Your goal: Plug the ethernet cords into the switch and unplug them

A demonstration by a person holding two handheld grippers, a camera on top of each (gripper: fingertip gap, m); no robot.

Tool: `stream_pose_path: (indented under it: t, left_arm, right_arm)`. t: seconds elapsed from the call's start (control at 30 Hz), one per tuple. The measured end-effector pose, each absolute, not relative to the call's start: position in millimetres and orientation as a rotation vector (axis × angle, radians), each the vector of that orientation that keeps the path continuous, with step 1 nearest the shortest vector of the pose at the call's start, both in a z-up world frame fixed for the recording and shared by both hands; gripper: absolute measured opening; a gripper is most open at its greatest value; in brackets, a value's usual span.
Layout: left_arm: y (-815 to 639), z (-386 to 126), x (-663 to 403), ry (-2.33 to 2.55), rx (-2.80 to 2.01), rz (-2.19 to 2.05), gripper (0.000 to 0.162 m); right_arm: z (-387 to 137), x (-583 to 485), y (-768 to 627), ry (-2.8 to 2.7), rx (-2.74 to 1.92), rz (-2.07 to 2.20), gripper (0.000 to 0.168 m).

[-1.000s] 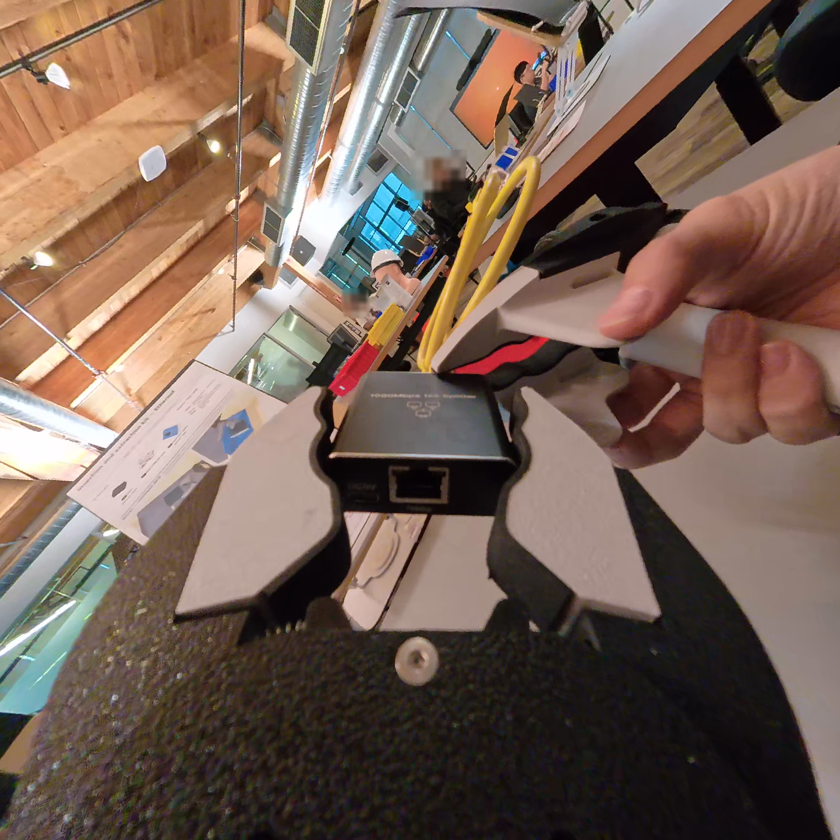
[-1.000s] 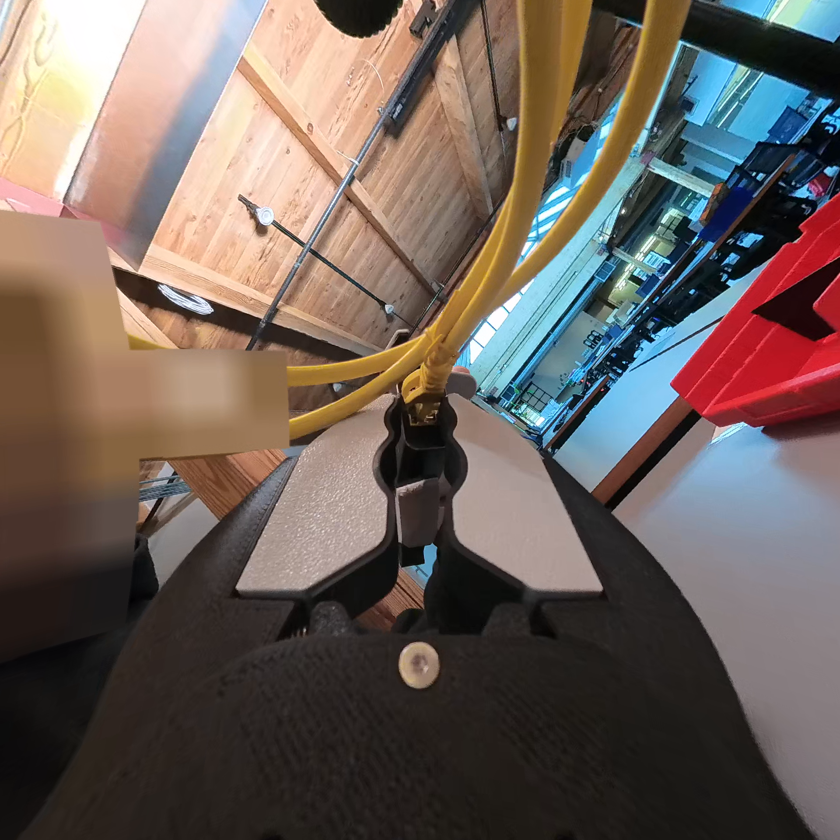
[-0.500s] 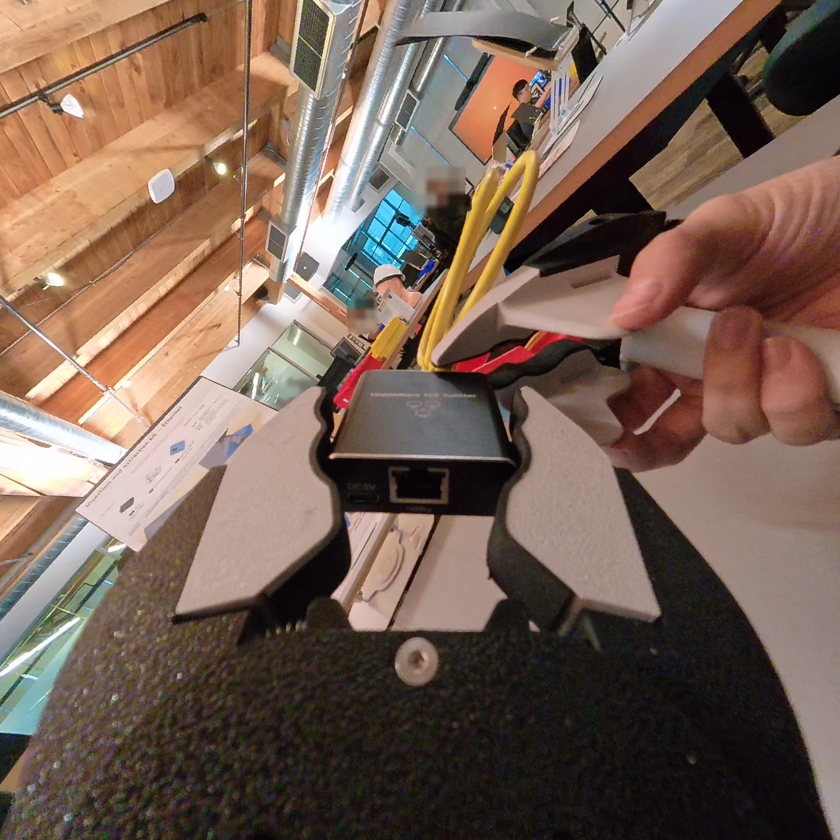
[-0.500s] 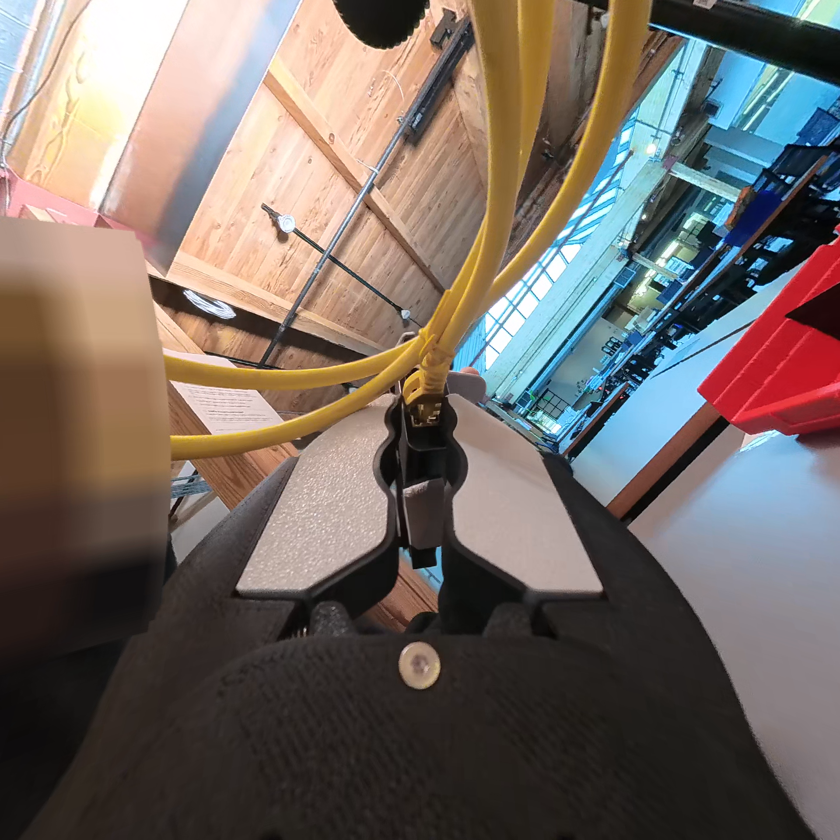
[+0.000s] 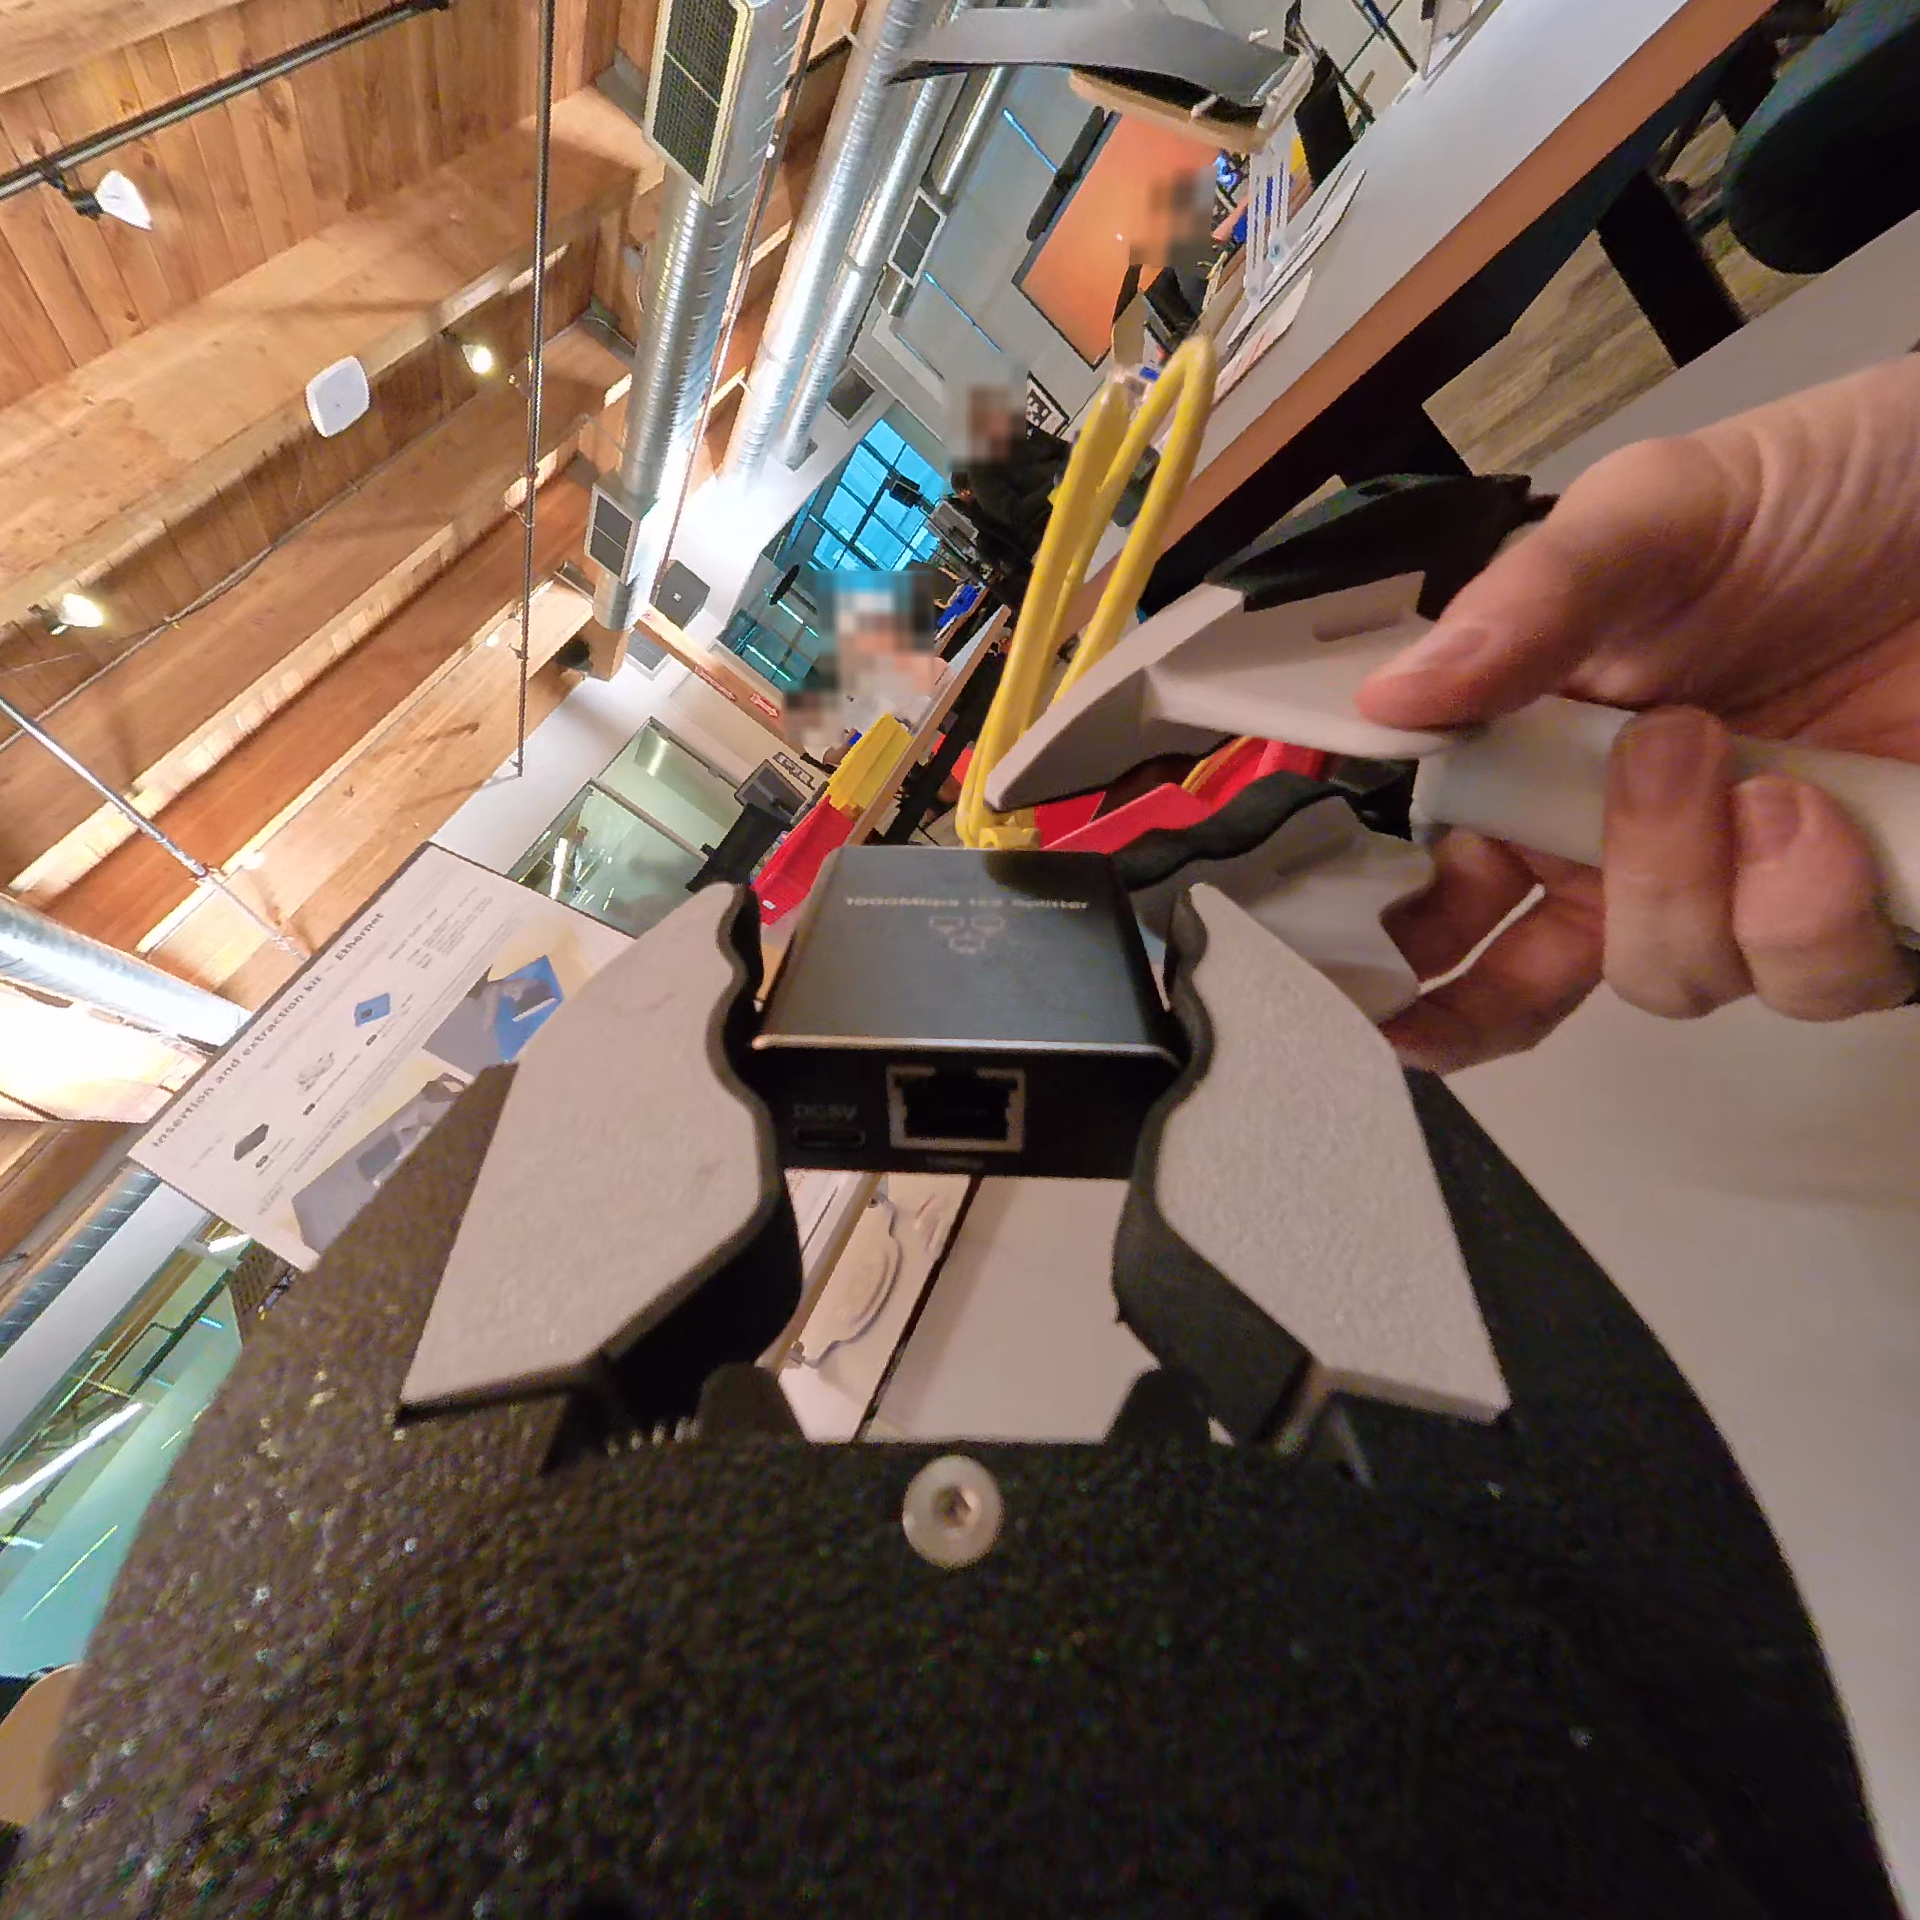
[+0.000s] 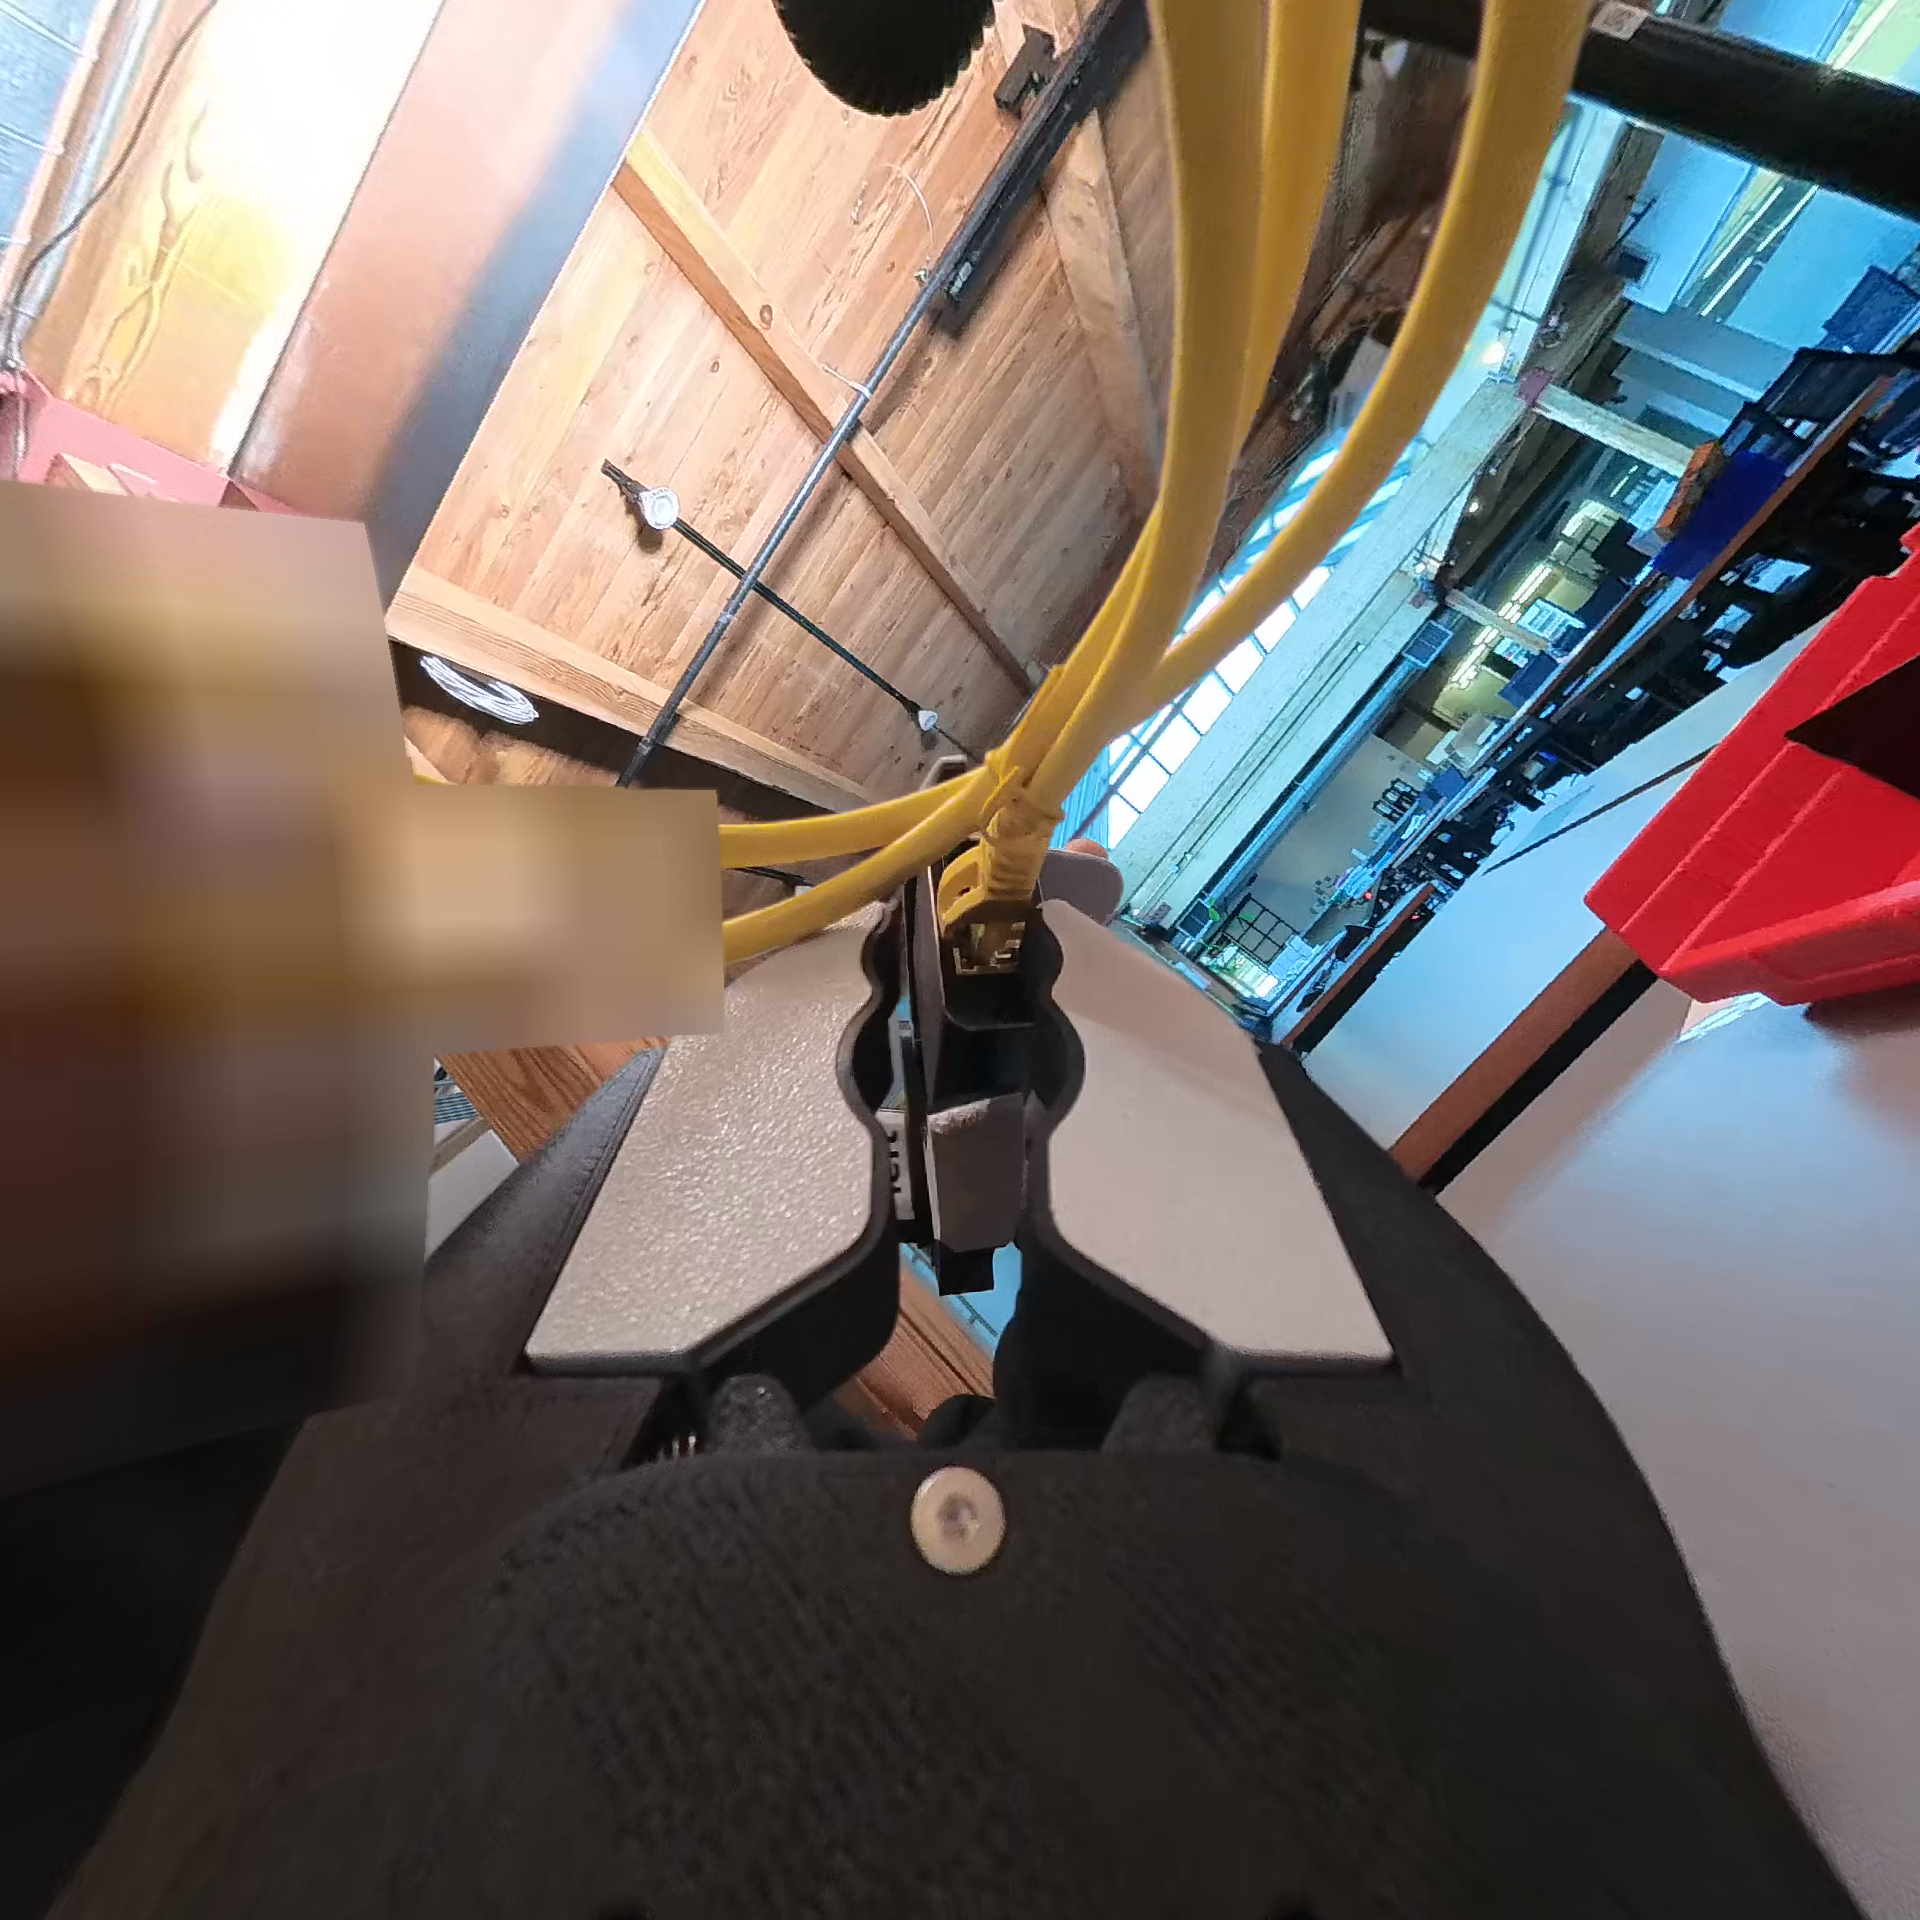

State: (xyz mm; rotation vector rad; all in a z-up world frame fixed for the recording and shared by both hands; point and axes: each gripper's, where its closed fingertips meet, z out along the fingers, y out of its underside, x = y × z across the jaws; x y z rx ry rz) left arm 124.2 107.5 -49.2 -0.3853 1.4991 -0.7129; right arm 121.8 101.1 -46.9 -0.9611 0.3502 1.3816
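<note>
Left gripper (image 5: 961,1023) pinching a smooth black metal switch (image 5: 961,987) by its sides, empty port facing the camera. Right gripper (image 6: 961,1049), gripped by a hand (image 5: 1683,748) at 2 o'clock, pressed onto the switch's far end beside yellow cords (image 6: 1013,852). Far ports hidden; plug seating unclear. Pale worktop (image 5: 1662,1195) below.

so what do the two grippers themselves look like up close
Both match. The left gripper has two flat pale grey fingers with wavy black inner edges, on a rough, speckled black body with one silver screw at its centre. The right gripper has the same grey fingers, black body and screw. From the left wrist view, its handle is light grey. No sleeves show.
</note>
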Motion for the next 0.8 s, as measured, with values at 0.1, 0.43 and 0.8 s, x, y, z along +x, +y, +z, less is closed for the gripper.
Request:
stream_pose_path:
  t: [0.1, 0.43, 0.8]
  left_arm:
    - [106, -48, 124, 1.495, -0.382, -0.725, 0.074]
    - [105, -50, 124, 1.501, -0.373, -0.714, 0.075]
    - [109, -59, 127, 1.503, -0.416, -0.757, 0.074]
  right_arm:
    - [-48, 123, 101, 0.358, -0.932, 1.401, 0.015]
    - [-49, 122, 98, 0.305, -0.966, 1.303, 0.014]
    - [-55, 123, 99, 0.294, -1.024, 1.194, 0.015]
